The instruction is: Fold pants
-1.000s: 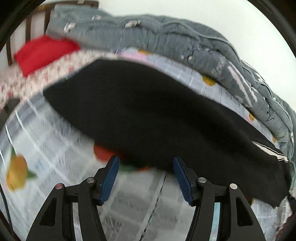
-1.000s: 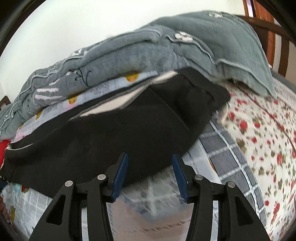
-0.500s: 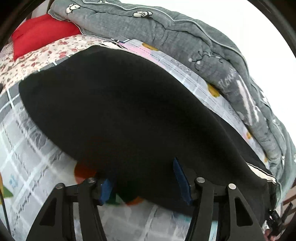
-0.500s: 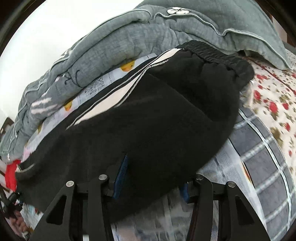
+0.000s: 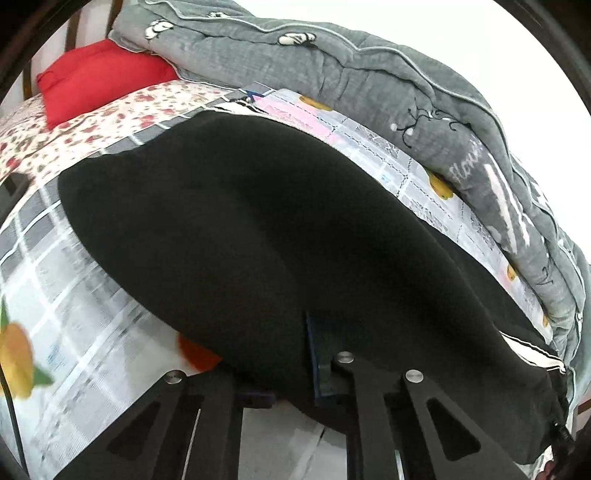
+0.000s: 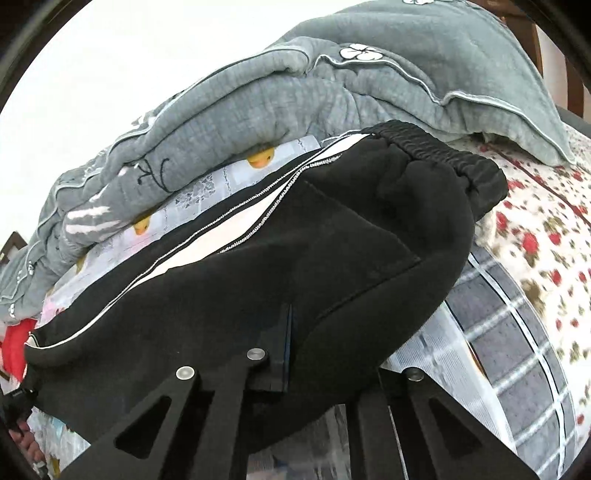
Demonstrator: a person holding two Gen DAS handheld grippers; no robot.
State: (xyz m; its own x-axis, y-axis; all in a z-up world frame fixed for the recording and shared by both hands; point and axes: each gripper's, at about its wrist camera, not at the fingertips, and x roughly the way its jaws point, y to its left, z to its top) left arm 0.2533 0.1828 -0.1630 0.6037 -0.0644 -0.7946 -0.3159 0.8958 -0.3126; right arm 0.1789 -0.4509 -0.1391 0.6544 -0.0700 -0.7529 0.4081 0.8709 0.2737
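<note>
Left wrist view: the left gripper (image 5: 291,373) sits low in the frame with its two black arms reaching forward. Its fingers straddle the near edge of the black pants (image 5: 266,236); one blue pad (image 5: 319,363) lies on top of the fabric and the other finger is hidden beneath it. The cloth covers the gap, so I cannot tell whether the jaws are pressed closed. The pants spread away from the gripper across a checked sheet with fruit prints (image 5: 66,306). Beyond them a floral sheet (image 5: 110,118) carries a red pillow (image 5: 96,77), and a rolled grey quilt (image 5: 369,74) runs along the far edge of the bed against a white wall (image 5: 461,33).

Right wrist view: the right gripper (image 6: 325,373) also reaches over the near edge of the pants (image 6: 295,280). One blue pad (image 6: 287,354) rests on the fabric while the other finger is buried under it, so how far the jaws are closed cannot be told. The elastic waistband (image 6: 443,151) lies at the far right end of the garment, and a white side stripe (image 6: 236,236) runs along its far edge. The grey quilt (image 6: 295,88) lies behind, the floral sheet (image 6: 546,229) to the right, and the checked sheet (image 6: 498,332) below it.
</note>
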